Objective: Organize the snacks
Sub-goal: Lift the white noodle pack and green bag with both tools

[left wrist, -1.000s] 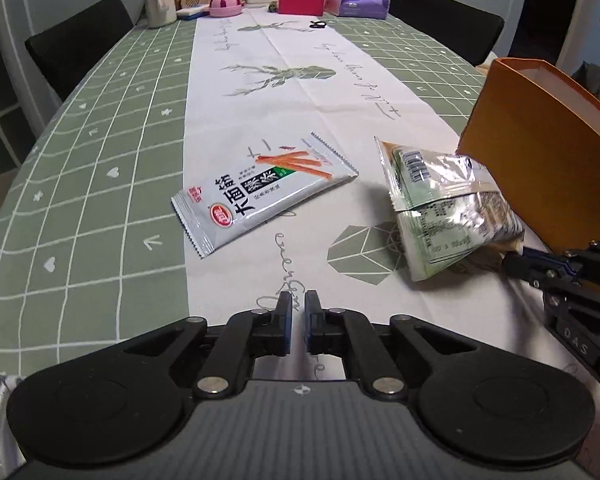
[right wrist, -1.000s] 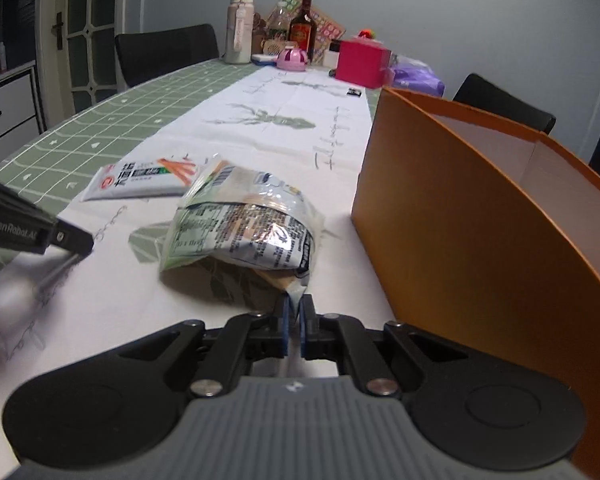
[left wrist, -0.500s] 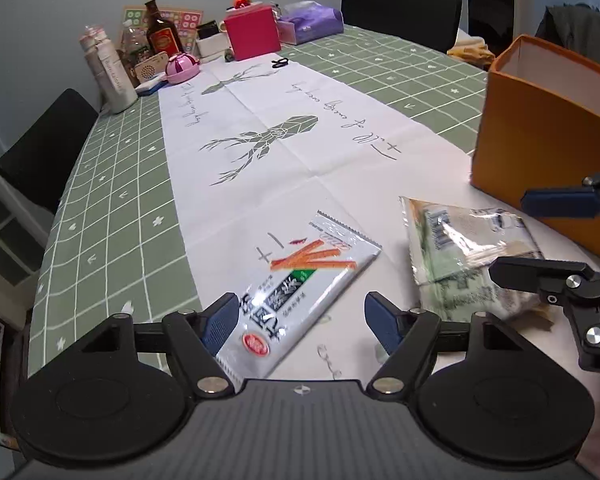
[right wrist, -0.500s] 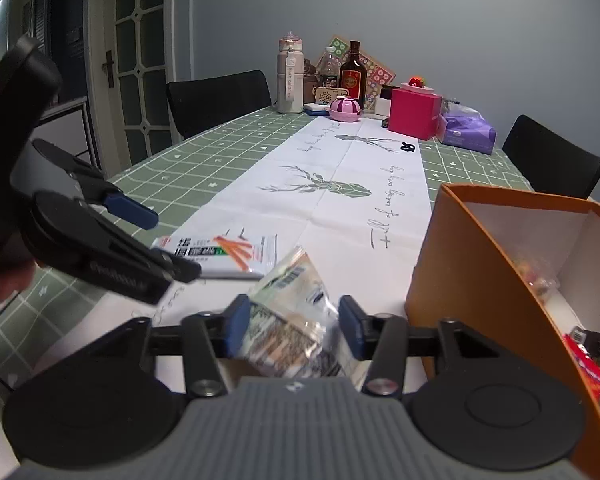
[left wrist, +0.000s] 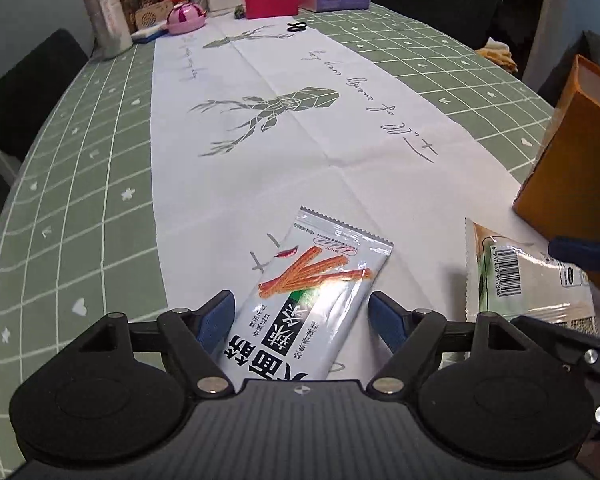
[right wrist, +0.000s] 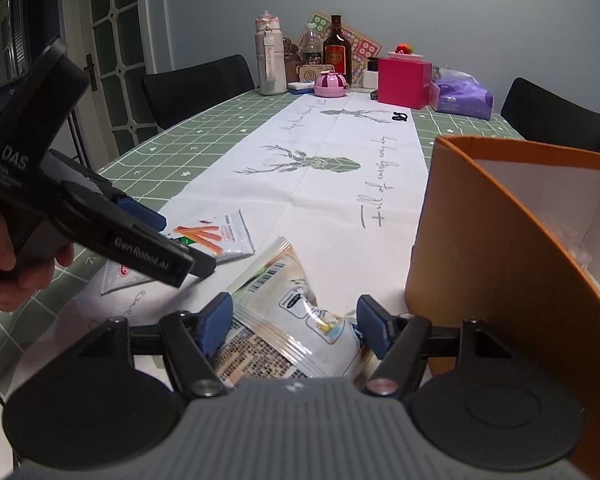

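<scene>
A white snack packet with orange sticks printed on it (left wrist: 306, 304) lies flat on the white table runner. My left gripper (left wrist: 302, 316) hovers over its near half, jaws opening, one blue pad on each side and neither pressing it. A crinkled silver and green snack bag (right wrist: 288, 324) lies beside the orange box (right wrist: 500, 264). My right gripper (right wrist: 296, 326) straddles that bag, jaws opening, pads apart from it. In the right wrist view the left gripper (right wrist: 180, 240) is over the white packet (right wrist: 220, 238), held by a hand (right wrist: 16, 272).
The orange box (left wrist: 572, 152) stands open-topped at the right with some items inside. Bottles (right wrist: 338, 54), a pink box (right wrist: 404, 82), a purple tissue pack (right wrist: 462, 98) and a pink round case (right wrist: 331, 85) crowd the far end of the table. Black chairs (right wrist: 200, 88) stand around it.
Both grippers went from shut to open. The left one came forward over the white packet. The right one rose and now straddles the silver bag, which lies flatter than before.
</scene>
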The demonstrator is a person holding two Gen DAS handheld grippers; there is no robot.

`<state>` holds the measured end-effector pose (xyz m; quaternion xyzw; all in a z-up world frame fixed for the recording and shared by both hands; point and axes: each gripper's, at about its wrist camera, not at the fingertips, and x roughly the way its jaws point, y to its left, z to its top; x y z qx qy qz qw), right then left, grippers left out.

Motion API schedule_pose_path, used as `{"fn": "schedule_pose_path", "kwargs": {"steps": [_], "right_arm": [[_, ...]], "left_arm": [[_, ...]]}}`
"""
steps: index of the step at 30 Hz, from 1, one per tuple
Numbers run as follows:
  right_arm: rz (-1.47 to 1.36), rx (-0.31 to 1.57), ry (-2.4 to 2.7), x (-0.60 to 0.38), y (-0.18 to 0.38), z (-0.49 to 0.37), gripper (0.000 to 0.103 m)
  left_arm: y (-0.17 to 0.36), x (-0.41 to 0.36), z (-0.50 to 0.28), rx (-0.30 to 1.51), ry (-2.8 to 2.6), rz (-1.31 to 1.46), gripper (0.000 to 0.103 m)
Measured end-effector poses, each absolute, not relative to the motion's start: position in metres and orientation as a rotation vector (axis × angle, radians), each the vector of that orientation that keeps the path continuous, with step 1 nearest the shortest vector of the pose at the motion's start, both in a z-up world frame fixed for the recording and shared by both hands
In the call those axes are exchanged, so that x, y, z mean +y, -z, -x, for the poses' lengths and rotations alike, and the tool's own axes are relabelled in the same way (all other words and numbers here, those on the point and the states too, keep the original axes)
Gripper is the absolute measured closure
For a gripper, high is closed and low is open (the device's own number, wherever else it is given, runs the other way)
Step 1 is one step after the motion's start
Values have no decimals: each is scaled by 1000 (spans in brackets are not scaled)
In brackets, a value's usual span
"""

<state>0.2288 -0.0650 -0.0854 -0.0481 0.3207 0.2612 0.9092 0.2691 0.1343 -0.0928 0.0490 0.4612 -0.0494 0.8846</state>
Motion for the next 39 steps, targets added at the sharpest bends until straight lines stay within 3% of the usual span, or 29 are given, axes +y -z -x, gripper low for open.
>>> {"fn": "schedule_pose_path", "kwargs": {"steps": [4, 6, 17, 20, 28, 32, 34, 39], "right_arm": [[42, 720, -501, -70, 82, -223, 38], [9, 743, -479, -75, 79, -219, 43], [-124, 820, -404, -116, 68, -171, 62], [-131, 831, -386, -127, 63, -157, 80], [-146, 862, -381, -154, 61, -119, 82], [-116, 824, -390, -165, 56, -102, 77], [-95, 787, -407, -168, 51, -94, 69], [-14, 752, -488, -162, 47, -85, 33]], "left_arm": [[89, 131, -257, 965, 75, -58, 35], [86, 127, -248, 983, 45, -32, 38], [79, 91, -175, 1040, 32, -7, 40], [76, 81, -157, 1046, 39, 4, 40], [74, 53, -117, 1062, 118, 33, 40], [74, 47, -106, 1059, 106, 12, 39], [73, 47, -104, 1055, 103, 14, 34], [71, 49, -106, 1039, 109, 21, 20]]}}
